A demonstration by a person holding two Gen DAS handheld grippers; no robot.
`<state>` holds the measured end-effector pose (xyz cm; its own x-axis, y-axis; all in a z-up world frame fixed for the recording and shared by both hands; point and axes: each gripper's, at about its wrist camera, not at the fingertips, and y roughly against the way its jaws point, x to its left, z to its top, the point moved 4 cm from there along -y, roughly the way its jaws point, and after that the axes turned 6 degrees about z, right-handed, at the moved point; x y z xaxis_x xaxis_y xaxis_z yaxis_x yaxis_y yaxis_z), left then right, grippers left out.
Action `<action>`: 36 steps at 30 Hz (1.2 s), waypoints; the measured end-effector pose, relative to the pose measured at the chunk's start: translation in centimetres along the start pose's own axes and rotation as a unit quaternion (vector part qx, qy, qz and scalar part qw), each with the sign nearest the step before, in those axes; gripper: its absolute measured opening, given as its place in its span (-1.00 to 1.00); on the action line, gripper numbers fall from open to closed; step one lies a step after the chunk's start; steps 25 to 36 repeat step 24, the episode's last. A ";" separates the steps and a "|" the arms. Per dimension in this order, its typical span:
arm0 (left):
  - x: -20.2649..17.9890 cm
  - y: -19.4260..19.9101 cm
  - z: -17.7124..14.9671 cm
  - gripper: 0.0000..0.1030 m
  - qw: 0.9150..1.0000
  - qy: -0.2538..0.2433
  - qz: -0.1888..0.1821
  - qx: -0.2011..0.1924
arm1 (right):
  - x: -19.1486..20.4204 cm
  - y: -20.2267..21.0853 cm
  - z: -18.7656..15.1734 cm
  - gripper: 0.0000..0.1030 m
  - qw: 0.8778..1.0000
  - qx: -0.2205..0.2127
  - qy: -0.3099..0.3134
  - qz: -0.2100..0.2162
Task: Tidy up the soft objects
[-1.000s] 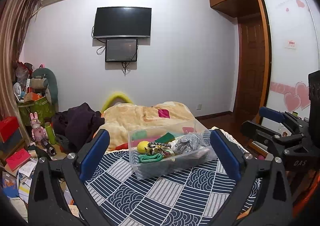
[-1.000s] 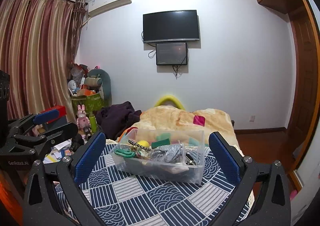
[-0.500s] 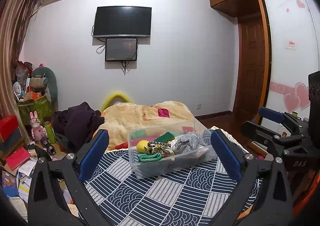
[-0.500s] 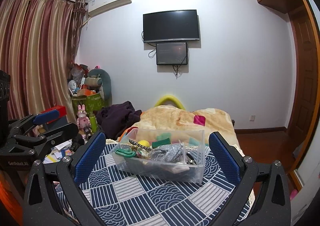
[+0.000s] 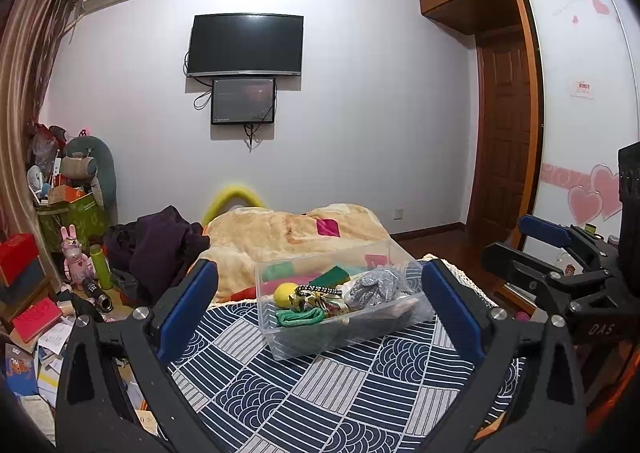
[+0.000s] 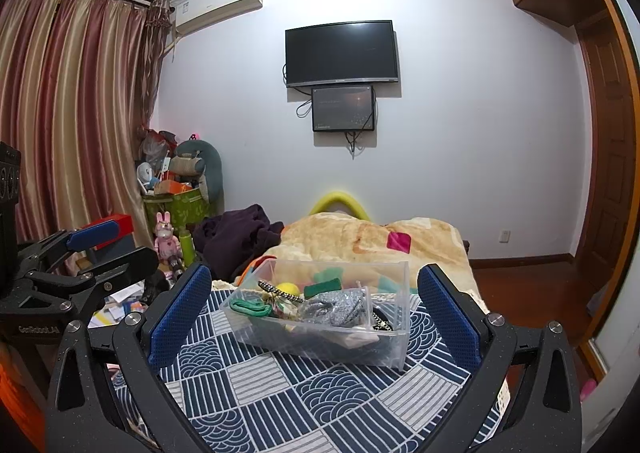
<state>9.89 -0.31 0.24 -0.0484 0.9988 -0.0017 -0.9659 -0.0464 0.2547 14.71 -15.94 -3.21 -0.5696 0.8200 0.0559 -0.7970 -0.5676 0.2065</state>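
Note:
A clear plastic bin point(image 5: 280, 345) point(image 6: 394, 349) stands on the patterned blue-and-white cloth point(image 5: 320, 393) point(image 6: 280, 393). In it lie several soft things: a green rope point(image 5: 300, 317) point(image 6: 250, 308), a yellow ball point(image 5: 285, 294) point(image 6: 289, 287), a grey knitted piece point(image 5: 374, 287) point(image 6: 340, 307) and a green cloth point(image 5: 330, 277) point(image 6: 322, 288). My left gripper point(image 5: 320, 307) is open and empty, short of the bin. My right gripper point(image 6: 314, 313) is open and empty too. Each gripper shows at the edge of the other's view, the right one point(image 5: 560, 253) and the left one point(image 6: 80, 253).
A beige blanket point(image 5: 288, 233) point(image 6: 380, 241) and a dark heap of clothes point(image 5: 160, 249) point(image 6: 240, 237) lie behind the bin. Toys, boxes and papers crowd the floor at the left point(image 5: 48, 293). A wooden door and wardrobe point(image 5: 508, 133) are on the right.

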 end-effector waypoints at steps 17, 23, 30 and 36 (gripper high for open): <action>0.5 -0.4 -0.1 1.00 1.000 0.007 -0.003 0.011 | 0.1 0.1 0.2 1.00 1.000 -0.003 -0.004 0.000; 0.4 -0.4 -0.2 1.00 1.000 0.008 -0.005 0.014 | 0.3 0.1 0.1 1.00 1.000 0.001 -0.004 0.003; 0.4 -0.4 -0.2 1.00 1.000 0.008 -0.005 0.014 | 0.3 0.1 0.1 1.00 1.000 0.002 -0.004 0.004; 0.4 -0.4 -0.2 1.00 1.000 0.008 -0.005 0.014 | 0.3 0.1 0.1 1.00 1.000 0.002 -0.004 0.004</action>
